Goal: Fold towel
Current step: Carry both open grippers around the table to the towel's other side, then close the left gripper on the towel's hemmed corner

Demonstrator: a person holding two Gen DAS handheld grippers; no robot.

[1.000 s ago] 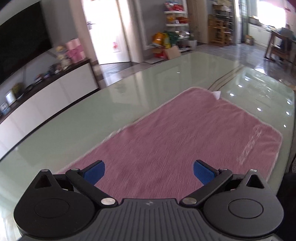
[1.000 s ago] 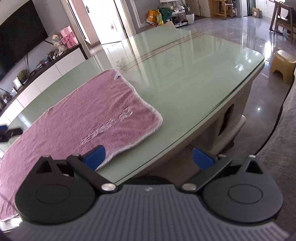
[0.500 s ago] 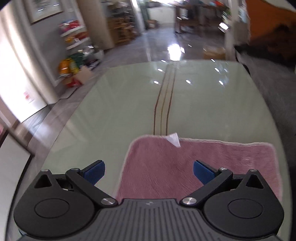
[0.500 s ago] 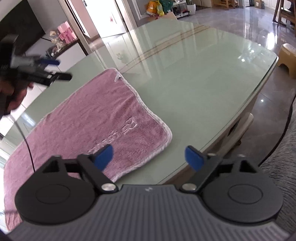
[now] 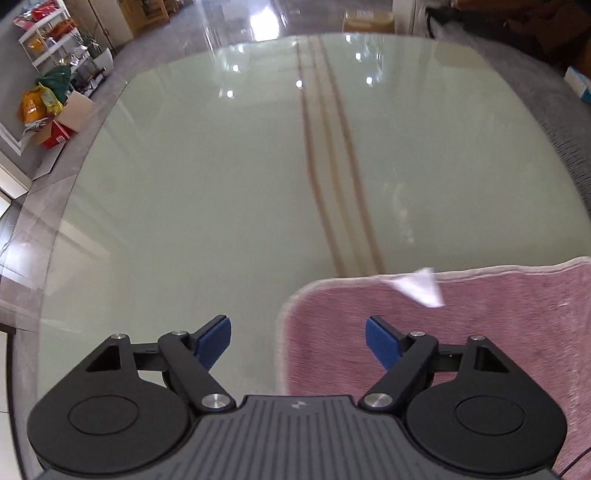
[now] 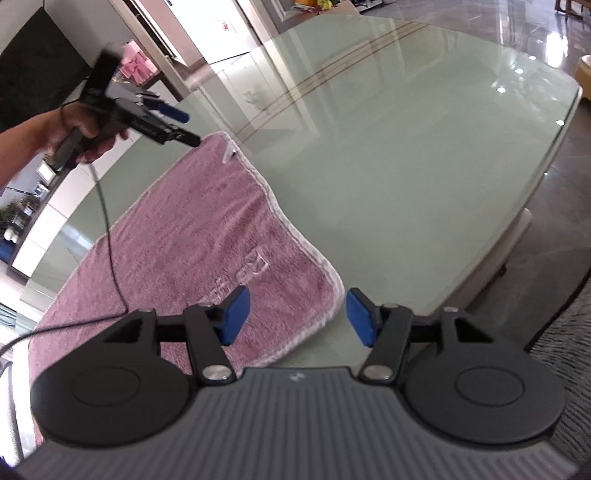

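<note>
Pink towel (image 6: pixel 192 236) lies flat on my glass surface (image 6: pixel 406 155), pale-hemmed, white tag (image 5: pixel 419 286) at its far edge. My left gripper (image 5: pixel 297 341) and right gripper (image 6: pixel 297 314) straddle corners, jaws closing, gripping nothing.

Pale green glass-topped desk (image 5: pixel 221 192) gleaming with ceiling-light reflections, glossy grey tiled floor (image 6: pixel 524 22) shining beyond, white wire shelf rack (image 5: pixel 44 40) standing left, dark television screen (image 6: pixel 33 85) hanging on the wall
</note>
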